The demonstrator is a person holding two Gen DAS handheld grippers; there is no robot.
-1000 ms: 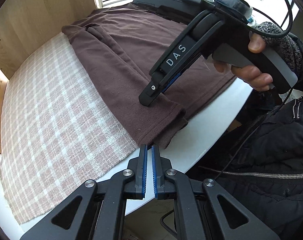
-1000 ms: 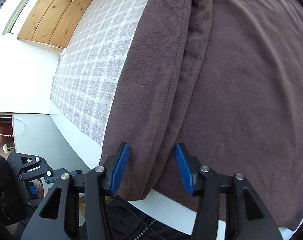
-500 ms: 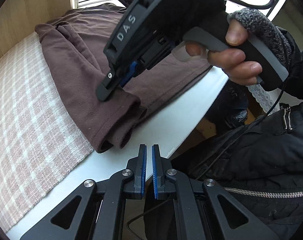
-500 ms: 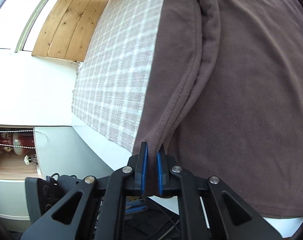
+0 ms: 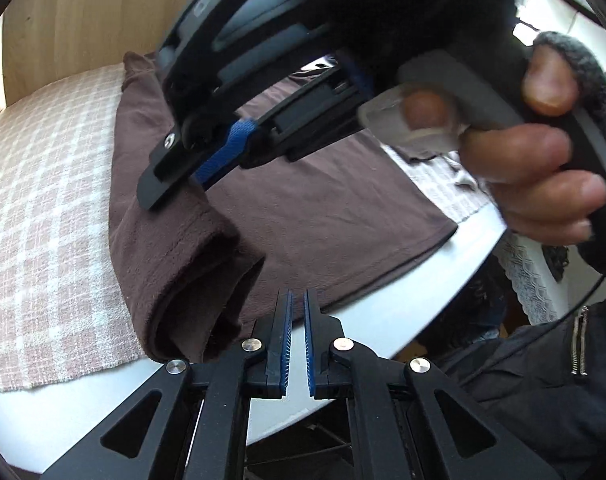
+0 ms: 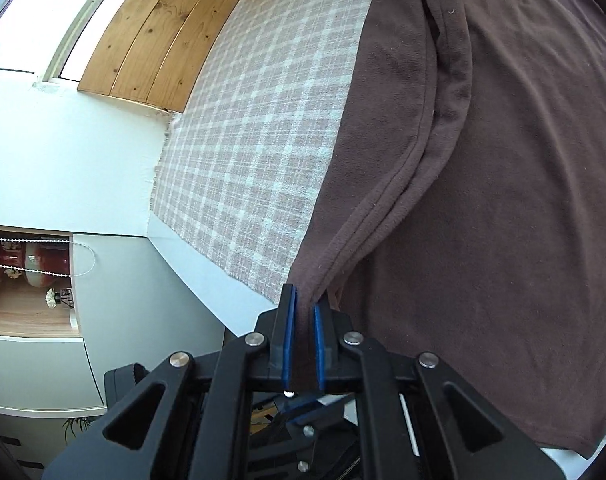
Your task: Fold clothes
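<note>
Left wrist view: left gripper [image 5: 297,344] hangs over the white table [image 5: 383,320] edge, blue pads nearly together on nothing. Right gripper [image 6: 301,344] pinches the brown garment's [image 6: 503,200] sleeve cuff, raised above the plaid cloth [image 6: 263,140]; wood panelling [image 6: 151,36] behind.

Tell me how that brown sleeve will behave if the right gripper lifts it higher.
Probably floppy: the brown sleeve already sags in soft folds from the right gripper. Its fleecy nap likely grips the blue pads, so slipping seems unlikely. It may drag the brown shirt across the plaid cloth.
</note>
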